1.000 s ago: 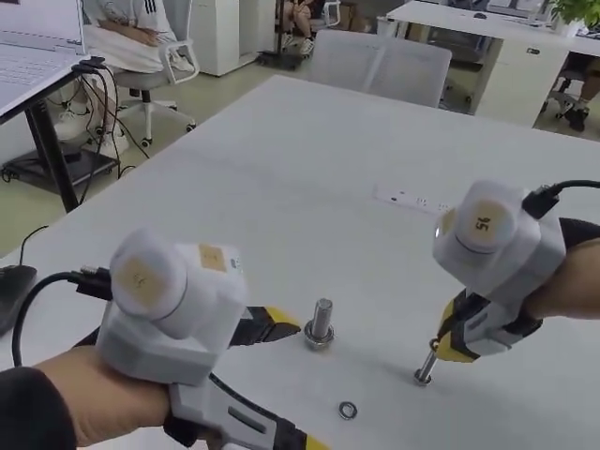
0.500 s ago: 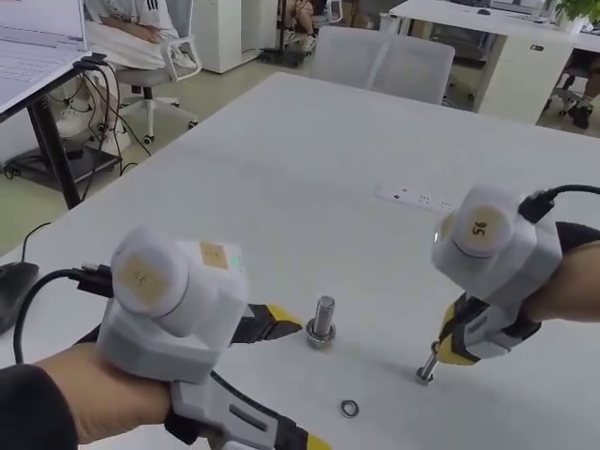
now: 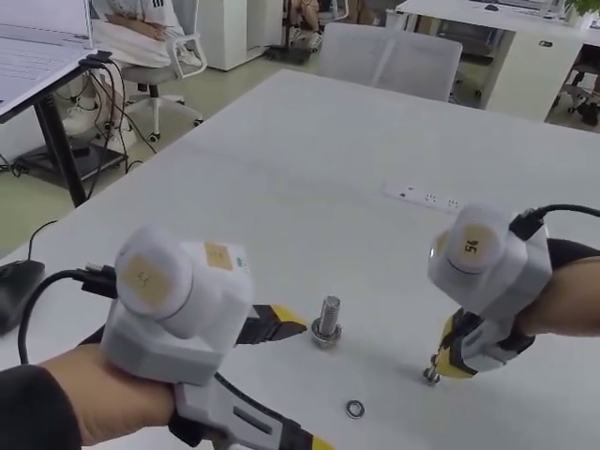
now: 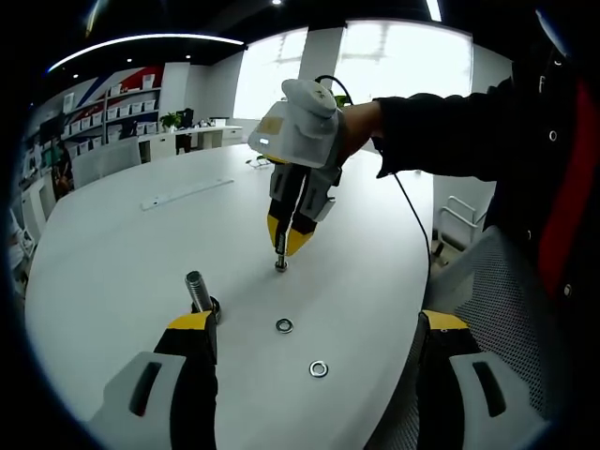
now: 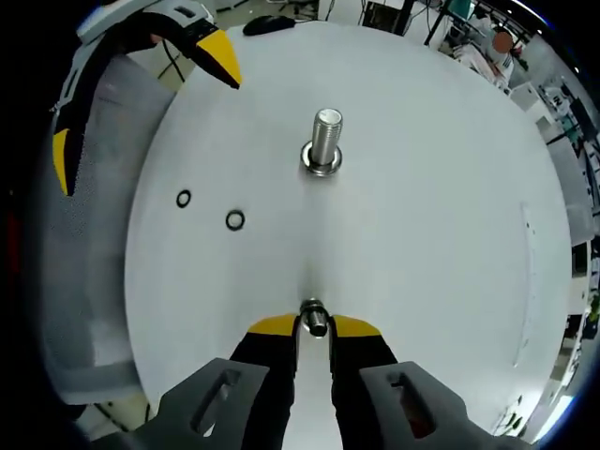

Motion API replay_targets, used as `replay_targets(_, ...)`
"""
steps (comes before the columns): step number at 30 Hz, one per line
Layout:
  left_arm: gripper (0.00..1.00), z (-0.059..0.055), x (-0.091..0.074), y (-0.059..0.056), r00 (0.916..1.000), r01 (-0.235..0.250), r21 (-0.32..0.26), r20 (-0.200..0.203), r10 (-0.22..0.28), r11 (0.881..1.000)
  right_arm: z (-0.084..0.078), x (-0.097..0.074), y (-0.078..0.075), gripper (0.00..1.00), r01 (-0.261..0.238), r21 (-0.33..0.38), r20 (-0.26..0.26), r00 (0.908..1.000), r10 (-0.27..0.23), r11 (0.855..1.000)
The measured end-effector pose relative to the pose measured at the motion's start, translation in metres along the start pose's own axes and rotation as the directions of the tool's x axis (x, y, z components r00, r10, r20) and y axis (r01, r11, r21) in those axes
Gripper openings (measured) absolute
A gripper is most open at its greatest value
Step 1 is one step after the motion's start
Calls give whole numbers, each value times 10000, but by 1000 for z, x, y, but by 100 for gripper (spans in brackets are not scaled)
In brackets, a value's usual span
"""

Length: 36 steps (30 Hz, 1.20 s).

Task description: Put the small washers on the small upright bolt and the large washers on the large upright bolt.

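While the left gripper point(image 4: 316, 323) waits wide open and empty at the large bolt's point(image 4: 197, 291) nine o'clock, the right gripper point(image 5: 314, 328) hangs nearly closed over the small bolt point(image 5: 314, 317), its hold untellable, perhaps seating a washer; two loose washers point(image 5: 234, 220) lie at ten o'clock.

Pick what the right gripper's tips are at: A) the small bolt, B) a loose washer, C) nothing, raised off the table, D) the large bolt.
A: in the right gripper view the right gripper has its yellow tips tight on either side of the small bolt, the large bolt standing apart beyond.
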<state>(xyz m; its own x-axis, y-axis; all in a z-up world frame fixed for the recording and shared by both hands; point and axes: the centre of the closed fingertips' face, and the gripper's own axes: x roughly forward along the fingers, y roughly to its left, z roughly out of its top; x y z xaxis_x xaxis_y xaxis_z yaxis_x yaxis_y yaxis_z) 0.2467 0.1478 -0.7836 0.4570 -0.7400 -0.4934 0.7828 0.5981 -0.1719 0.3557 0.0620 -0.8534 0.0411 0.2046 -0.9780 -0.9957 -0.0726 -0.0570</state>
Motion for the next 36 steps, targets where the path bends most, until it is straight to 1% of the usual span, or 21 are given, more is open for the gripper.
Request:
replay_targets(9,88,-1,1,0,10000,-7,-23,-16,7,10000,-1,11,1,13,-107,77,2,9999,107,9999)
replay_targets(20,88,-1,1,1,10000,-13,-43,-50,12,10000,-2,18,1,13,-153,95,-55,9999,153,9998)
replay_targets(36,88,-1,2,0,10000,-43,-38,-67,42,10000,-1,18,2,15,-163,134,28,9999,163,9998)
